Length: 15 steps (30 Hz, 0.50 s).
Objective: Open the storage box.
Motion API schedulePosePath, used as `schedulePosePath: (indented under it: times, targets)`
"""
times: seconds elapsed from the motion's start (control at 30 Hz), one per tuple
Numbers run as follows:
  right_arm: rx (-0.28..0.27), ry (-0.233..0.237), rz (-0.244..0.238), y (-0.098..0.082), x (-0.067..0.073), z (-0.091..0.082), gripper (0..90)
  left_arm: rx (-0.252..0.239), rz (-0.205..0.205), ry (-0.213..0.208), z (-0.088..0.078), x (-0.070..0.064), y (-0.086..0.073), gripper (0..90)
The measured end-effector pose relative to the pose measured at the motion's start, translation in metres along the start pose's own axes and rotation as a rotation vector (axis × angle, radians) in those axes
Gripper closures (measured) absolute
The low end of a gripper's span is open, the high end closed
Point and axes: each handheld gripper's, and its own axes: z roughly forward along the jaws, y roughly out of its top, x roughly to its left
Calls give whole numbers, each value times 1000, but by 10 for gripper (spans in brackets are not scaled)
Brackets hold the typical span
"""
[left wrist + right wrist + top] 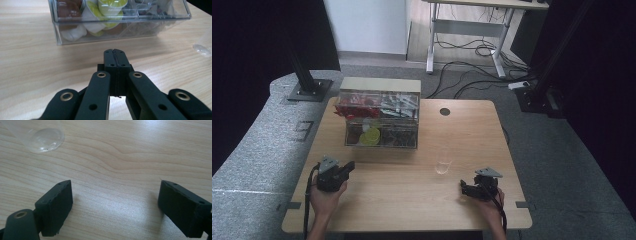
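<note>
Left gripper (115,53), jaws pressed together on nothing, sits in front of the clear box (120,22); right gripper (115,205), wide apart and empty, sits near the cup (43,137).

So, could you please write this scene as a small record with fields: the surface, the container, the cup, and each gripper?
surface: wooden table
container: clear plastic organizer box at the far left part of the table, holding small pods and packets
cup: clear plastic cup on the table, to the right of the box and in front of the right gripper
left gripper: jaws pressed together, nothing between them, pointing toward the box
right gripper: jaws wide apart, nothing between them, above bare wood
</note>
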Motion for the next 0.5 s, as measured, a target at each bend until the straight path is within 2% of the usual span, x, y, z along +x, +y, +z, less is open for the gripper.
schedulePosePath:
  times: [0.17, 0.3, 0.5]
  targets:
    - [0, 0, 0, 0, 0, 0, 130, -4, -10, -21, 4, 2, 10, 900]
    - [0, -2, 2, 0, 0, 0, 131, 13, -30, -37, 17, 4, 21, 900]
    - [-1, -6, 4, 0, 0, 0, 131, 24, -23, -48, 35, 6, 36, 900]
